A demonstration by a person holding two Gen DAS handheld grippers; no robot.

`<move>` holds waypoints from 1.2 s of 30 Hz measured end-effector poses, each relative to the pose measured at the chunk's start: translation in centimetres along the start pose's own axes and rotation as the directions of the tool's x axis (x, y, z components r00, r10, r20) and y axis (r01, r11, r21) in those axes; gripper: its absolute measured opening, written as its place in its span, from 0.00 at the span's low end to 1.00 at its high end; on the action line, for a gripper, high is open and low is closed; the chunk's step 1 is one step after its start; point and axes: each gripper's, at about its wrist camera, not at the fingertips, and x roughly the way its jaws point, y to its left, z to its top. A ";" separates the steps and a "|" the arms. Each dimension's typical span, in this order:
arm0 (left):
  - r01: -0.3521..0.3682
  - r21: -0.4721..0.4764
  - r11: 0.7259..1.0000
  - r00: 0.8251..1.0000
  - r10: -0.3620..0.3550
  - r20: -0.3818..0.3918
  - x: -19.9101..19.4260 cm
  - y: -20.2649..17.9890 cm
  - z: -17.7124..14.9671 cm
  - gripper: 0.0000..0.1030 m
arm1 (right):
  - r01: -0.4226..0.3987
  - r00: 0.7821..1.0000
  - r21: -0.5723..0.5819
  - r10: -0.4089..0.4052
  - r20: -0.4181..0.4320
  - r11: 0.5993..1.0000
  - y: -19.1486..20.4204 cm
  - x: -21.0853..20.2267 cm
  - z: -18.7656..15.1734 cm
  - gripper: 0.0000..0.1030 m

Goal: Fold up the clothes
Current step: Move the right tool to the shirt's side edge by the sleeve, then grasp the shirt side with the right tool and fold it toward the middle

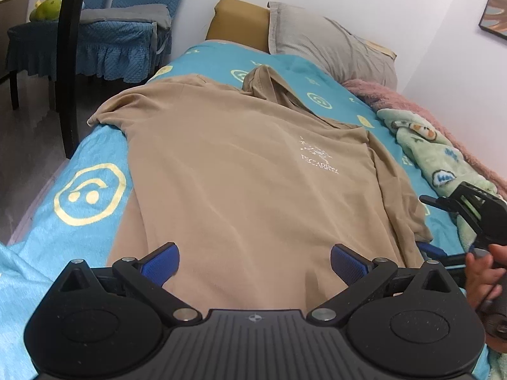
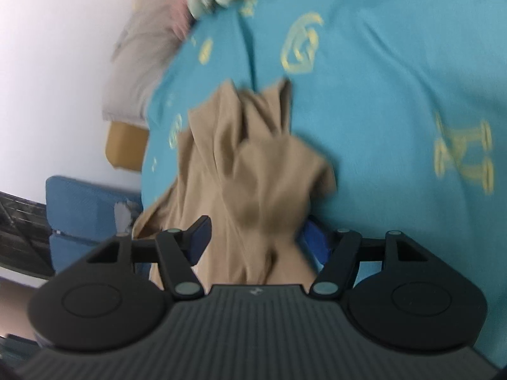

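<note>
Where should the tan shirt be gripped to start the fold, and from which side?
Grip the tan shirt at its bottom hem corners, coming from the foot end of the bed. It lies flat with the collar far and the hem nearest, so that edge is within easy reach and pinchable.

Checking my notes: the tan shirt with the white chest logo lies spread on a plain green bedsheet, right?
Not quite. The tan shirt with its white logo is spread out, but the bedsheet is turquoise with yellow smiley prints, as the left wrist view shows.
</note>
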 end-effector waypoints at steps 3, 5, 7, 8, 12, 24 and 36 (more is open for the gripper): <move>0.008 -0.001 1.000 1.000 -0.008 0.005 -0.1 0.0 -0.1 1.00 | 0.010 0.997 -0.067 -0.005 0.076 0.998 0.2 0.3 0.1 0.59; 0.014 -0.007 1.000 1.000 -0.014 0.009 -0.2 0.0 -0.1 1.00 | 0.057 0.993 -0.111 -0.044 0.111 0.992 0.5 0.3 0.4 0.15; 0.016 -0.018 1.000 1.000 -0.016 0.012 -0.3 0.2 -0.1 1.00 | 0.083 0.984 -0.110 -0.064 0.165 0.990 0.4 -0.8 1.0 0.13; 0.019 -0.024 1.000 1.000 -0.018 0.013 -0.4 0.3 0.0 1.00 | 0.077 0.978 -0.100 -0.055 0.203 0.992 0.3 -1.5 1.4 0.12; 0.032 -0.038 0.999 0.999 -0.031 0.014 -0.4 0.4 0.1 1.00 | 0.063 0.942 -0.002 -0.059 0.331 0.998 -0.8 -4.5 3.2 0.09; 0.040 -0.034 0.999 0.999 -0.040 -0.001 -0.2 0.1 0.0 1.00 | -0.033 0.994 0.118 0.021 0.103 0.992 -1.7 -2.8 1.4 0.95; 0.096 -0.166 0.982 0.994 -0.087 0.059 -0.8 1.8 0.1 1.00 | -0.084 0.969 -0.003 0.082 0.234 0.996 -0.5 2.0 0.5 0.93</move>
